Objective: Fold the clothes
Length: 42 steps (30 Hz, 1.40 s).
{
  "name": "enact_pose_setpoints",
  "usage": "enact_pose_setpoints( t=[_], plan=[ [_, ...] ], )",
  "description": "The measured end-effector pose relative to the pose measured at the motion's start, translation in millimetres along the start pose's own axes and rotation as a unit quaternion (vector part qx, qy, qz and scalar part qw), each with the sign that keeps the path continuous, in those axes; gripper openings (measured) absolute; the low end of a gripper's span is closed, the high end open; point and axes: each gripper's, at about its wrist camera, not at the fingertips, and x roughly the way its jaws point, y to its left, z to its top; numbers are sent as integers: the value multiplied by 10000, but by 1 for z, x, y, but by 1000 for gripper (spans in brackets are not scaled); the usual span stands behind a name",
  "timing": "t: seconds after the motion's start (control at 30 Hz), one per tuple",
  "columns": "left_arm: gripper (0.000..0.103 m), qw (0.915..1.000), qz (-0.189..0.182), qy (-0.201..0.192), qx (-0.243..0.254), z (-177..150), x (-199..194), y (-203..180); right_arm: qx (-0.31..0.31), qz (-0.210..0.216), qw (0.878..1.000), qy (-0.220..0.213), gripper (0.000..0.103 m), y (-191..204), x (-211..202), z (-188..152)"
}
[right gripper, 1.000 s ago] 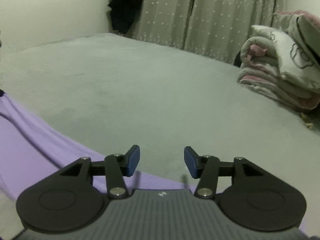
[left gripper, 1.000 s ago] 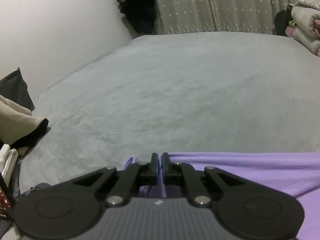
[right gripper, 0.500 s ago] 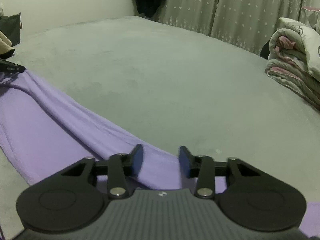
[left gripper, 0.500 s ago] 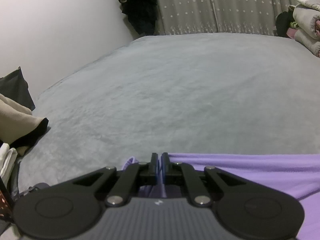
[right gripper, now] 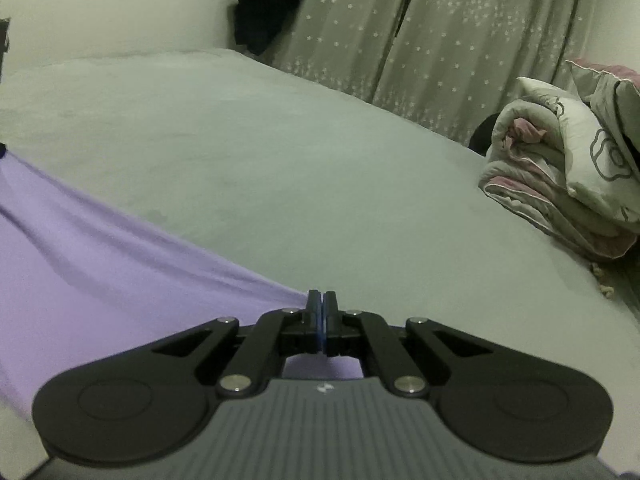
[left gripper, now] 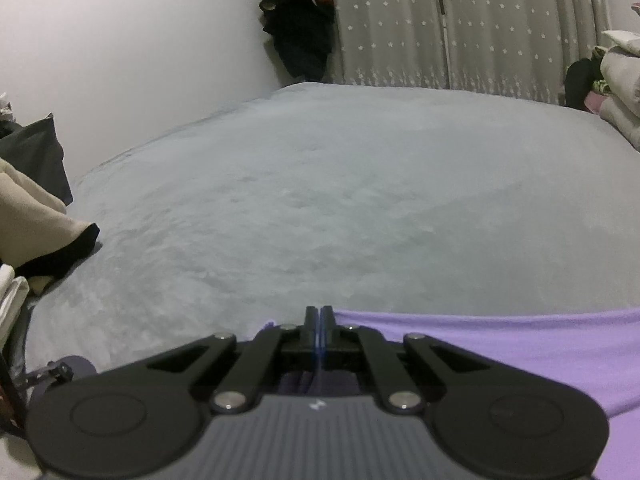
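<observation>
A purple garment [left gripper: 520, 344] lies on the grey bed, its far edge stretched straight to the right in the left wrist view. My left gripper [left gripper: 319, 314] is shut on one corner of it. In the right wrist view the same purple garment [right gripper: 100, 264] runs off to the left, pulled taut with creases. My right gripper [right gripper: 321, 300] is shut on its other corner, low over the bed.
The grey bed cover [left gripper: 340, 184] spreads ahead. Folded quilts [right gripper: 568, 168] are stacked at the right edge. Beige and black clothes [left gripper: 36, 224] lie at the left edge. Starred curtains [left gripper: 460, 24] and a dark hanging garment [left gripper: 300, 20] are behind.
My right gripper dropped onto the garment's edge and its fingers closed on it. My left gripper kept its grip, and the view tilted up slightly.
</observation>
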Motion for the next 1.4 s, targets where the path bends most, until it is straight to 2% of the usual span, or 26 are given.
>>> enact_pose_setpoints(
  t=[0.13, 0.23, 0.3, 0.33, 0.4, 0.43, 0.5, 0.53, 0.57, 0.7, 0.83, 0.93, 1.03, 1.13, 1.23, 1.4],
  plan=[
    [1, 10000, 41, 22, 69, -2, 2, -4, -76, 52, 9994, 335, 0, 5, 28, -5],
    [2, 9998, 108, 23, 146, -1, 1, -7, -281, -22, 9991, 323, 1, 12, 33, -16],
    [6, 9997, 158, 21, 202, -1, -1, -10, -332, -58, 9991, 270, 5, 12, 30, -17],
    [8, 9996, 179, 24, 234, 0, -2, -11, -310, -14, 9992, 270, 12, 8, 29, -17],
    [25, 9994, 201, 15, 267, 2, -4, -13, -204, 28, 9993, 304, 14, -4, 27, -16],
    [29, 9995, 184, -2, 268, 3, -6, -14, -150, 48, 9994, 322, 15, -11, 26, -15],
    [31, 9996, 68, -31, 274, 5, -13, -18, 8, 36, 9993, 360, 24, -23, 22, -16],
    [31, 9995, -5, -43, 305, 6, -17, -20, 98, 21, 9992, 378, 37, -32, 19, -18],
    [33, 9993, -73, -54, 354, 7, -20, -24, 148, -4, 9992, 379, 43, -39, 15, -21],
    [46, 9972, -332, -127, 660, 6, -37, -45, 338, -212, 9984, 393, 43, -67, -1, -34],
    [50, 9941, -654, -125, 851, 11, -50, -75, 817, -409, 9953, 317, 43, -105, -27, -54],
    [57, 9911, -974, -201, 884, 17, -61, -100, 1213, -534, 9910, 182, 43, -130, -46, -68],
    [60, 9860, -1330, -283, 969, 18, -72, -128, 1441, -702, 9871, 43, 43, -147, -56, -76],
    [60, 9772, -1737, -310, 1178, 14, -80, -158, 1606, -876, 9831, -16, 45, -159, -61, -80],
    [60, 9658, -2151, -325, 1409, 9, -87, -188, 1691, -825, 9821, 76, 47, -168, -58, -82],
    [60, 9421, -2800, -202, 1837, 2, -90, -237, 1791, -629, 9814, 290, 51, -181, -59, -91]
  ],
)
